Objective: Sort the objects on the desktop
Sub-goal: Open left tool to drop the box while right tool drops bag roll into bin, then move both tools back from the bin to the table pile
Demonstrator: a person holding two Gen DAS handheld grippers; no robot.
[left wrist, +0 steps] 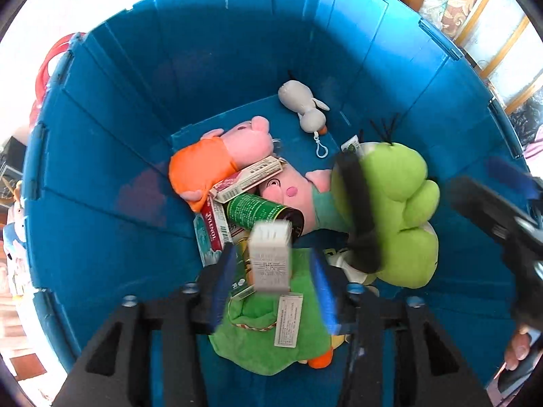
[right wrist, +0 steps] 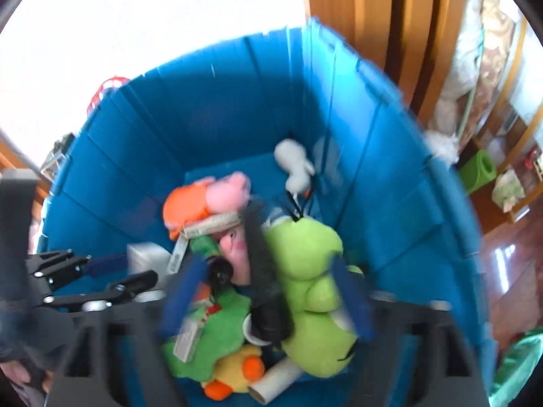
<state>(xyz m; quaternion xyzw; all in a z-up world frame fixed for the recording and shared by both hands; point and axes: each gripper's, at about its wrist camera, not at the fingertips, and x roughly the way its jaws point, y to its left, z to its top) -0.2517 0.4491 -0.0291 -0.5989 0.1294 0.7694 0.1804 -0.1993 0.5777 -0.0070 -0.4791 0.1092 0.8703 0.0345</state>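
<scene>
Both grippers hang over a deep blue bin full of toys and boxes. My left gripper is open; a blurred white box is in the air between its blue fingers, free of them. My right gripper is open above a black brush lying on a lime green plush. The brush and lime plush also show in the left wrist view. The left gripper shows at the left of the right wrist view, with the white box by it.
In the bin lie a pink pig plush in orange, a second pig, a grey duck keychain, a green can, cartons, a green cloth toy, a yellow duck. Wooden furniture stands behind.
</scene>
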